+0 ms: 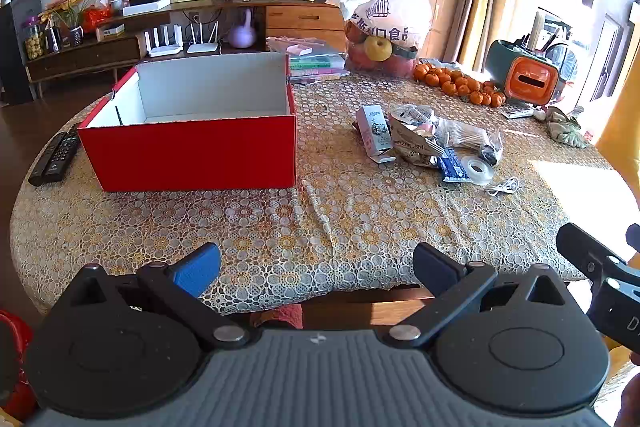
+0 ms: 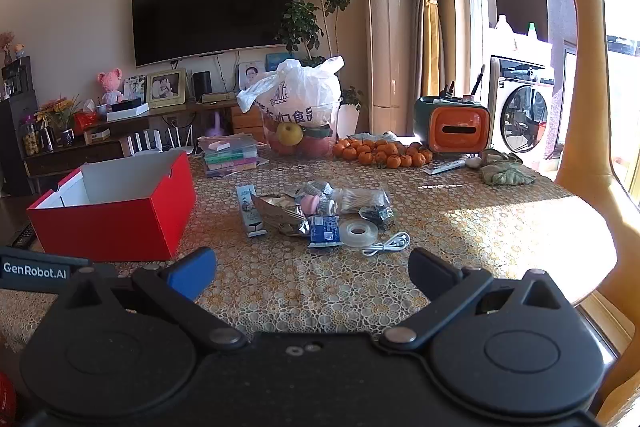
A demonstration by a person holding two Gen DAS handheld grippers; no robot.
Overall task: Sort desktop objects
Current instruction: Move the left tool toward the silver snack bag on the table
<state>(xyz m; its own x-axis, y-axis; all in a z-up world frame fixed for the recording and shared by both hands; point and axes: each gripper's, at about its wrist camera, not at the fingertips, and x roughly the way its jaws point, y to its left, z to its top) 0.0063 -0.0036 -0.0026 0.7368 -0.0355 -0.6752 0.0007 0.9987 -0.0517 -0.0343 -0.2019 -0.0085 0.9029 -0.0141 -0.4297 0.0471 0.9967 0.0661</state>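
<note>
In the left wrist view the left gripper point(image 1: 316, 267) hangs over the near edge of the table point(image 1: 240, 227) with its fingers spread wide and nothing between them. The red box point(image 1: 192, 147), open-topped and seemingly empty, sits at about eleven o'clock, and the loose clutter lies at one o'clock: a small carton point(image 1: 374, 133), a crumpled foil packet point(image 1: 416, 139), a blue sachet point(image 1: 452, 169), a roll of clear tape point(image 1: 476, 169) and a white cable point(image 1: 504, 185). The right gripper's body shows at three o'clock. In the right wrist view the right gripper point(image 2: 312, 275) is likewise wide open and empty, with the pile straight ahead at twelve o'clock and the box point(image 2: 112, 223) at ten. The tape point(image 2: 358, 233) and cable point(image 2: 388, 244) lie nearest, just beside each other. Everything looks light. The tape is stiff but smooth, best pinched across its wall through the hole; the cable is limp and would want taking at the bunched coil; the foil will crush and slip, so grip a folded edge; the carton point(image 2: 250, 211) takes a squeeze across its narrow sides.
</note>
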